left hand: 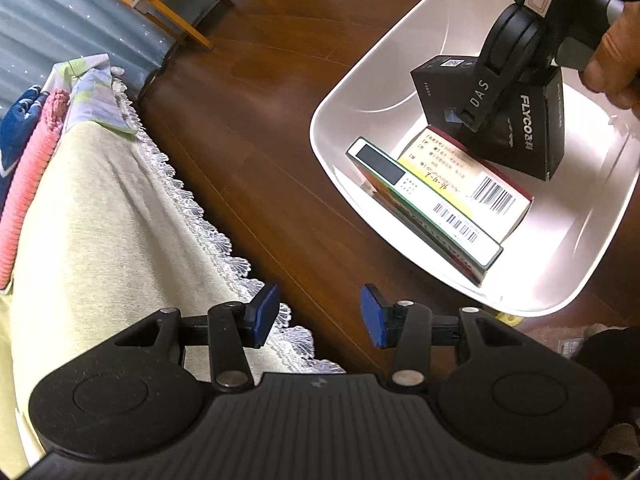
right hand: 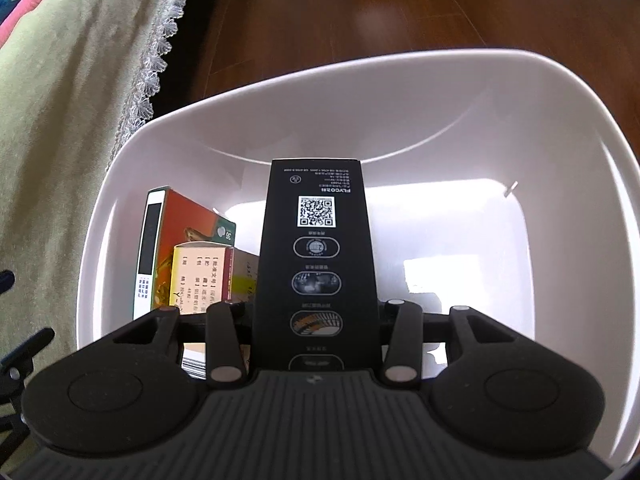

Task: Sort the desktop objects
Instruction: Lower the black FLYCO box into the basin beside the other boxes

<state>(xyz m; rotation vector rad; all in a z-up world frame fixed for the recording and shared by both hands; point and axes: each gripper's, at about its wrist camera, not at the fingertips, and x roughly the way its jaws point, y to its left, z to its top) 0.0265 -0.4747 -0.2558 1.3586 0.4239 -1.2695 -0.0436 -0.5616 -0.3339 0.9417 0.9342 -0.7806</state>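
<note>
Nearest the left wrist camera, the left gripper (left hand: 320, 316) hangs with its blue-padded fingers (left hand: 264, 314) spread apart and nothing between them, above the dark wooden floor (left hand: 248, 152) and the lace-trimmed edge of a pale green cloth (left hand: 100, 220). Just beyond it, to the right, sits a white plastic bin (left hand: 592, 248) on the floor. Inside the bin, a green-and-white box (left hand: 432, 208) stands on its long edge against the near wall, touching a cream-and-red box (left hand: 468, 176) with a barcode that lies beside it. Farther in, the right gripper (right hand: 316, 320) is clamped on a black FLYCO box (right hand: 316, 248), holding it tilted above the two other boxes; the right wrist view shows the black box's printed face, with a QR code, rising between the closed fingers. A person's hand (left hand: 616, 68) grips the right tool at the upper right edge. Beyond the bin, across the floor, stand wooden chair legs (left hand: 172, 12) and a grey-blue curtain (left hand: 60, 28).
</note>
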